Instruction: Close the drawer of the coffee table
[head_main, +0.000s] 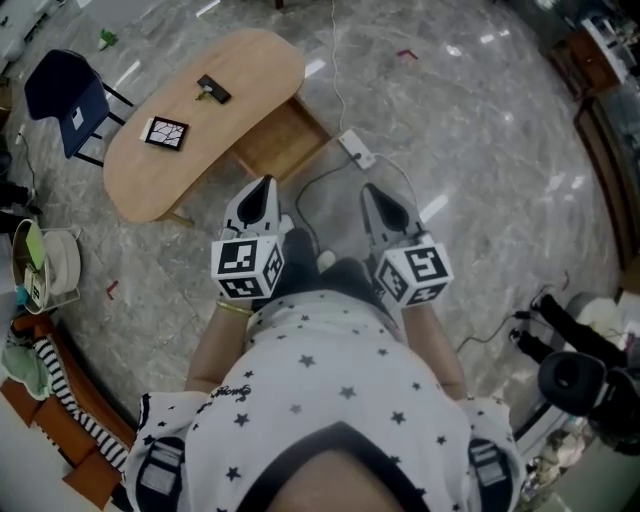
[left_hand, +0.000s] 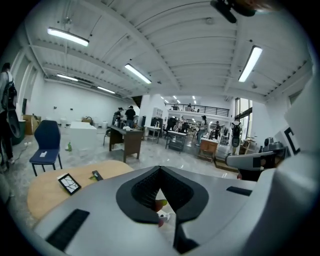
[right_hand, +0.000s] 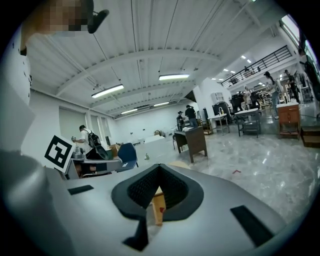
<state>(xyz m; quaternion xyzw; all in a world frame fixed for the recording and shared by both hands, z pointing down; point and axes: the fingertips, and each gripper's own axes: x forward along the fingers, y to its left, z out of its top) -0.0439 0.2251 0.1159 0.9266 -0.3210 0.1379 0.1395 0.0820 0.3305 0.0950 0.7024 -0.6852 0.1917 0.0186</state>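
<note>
The light wooden coffee table (head_main: 250, 60) stands on the marble floor at the upper left. Its drawer (head_main: 282, 140) is pulled out on the side facing me and looks empty. My left gripper (head_main: 265, 185) hovers just short of the drawer's near edge, jaws shut on nothing. My right gripper (head_main: 371, 192) hangs to the right of the drawer, over the floor, also shut and empty. In the left gripper view the tabletop (left_hand: 47, 192) lies at the lower left. In the right gripper view a strip of the drawer's wood (right_hand: 159, 202) shows through the jaw notch.
A black remote (head_main: 213, 89) and a black-framed white tile (head_main: 166, 133) lie on the tabletop. A blue chair (head_main: 62, 97) stands left of the table. A white power strip (head_main: 356, 148) with cables lies on the floor right of the drawer. A bucket (head_main: 55, 262) sits at the left.
</note>
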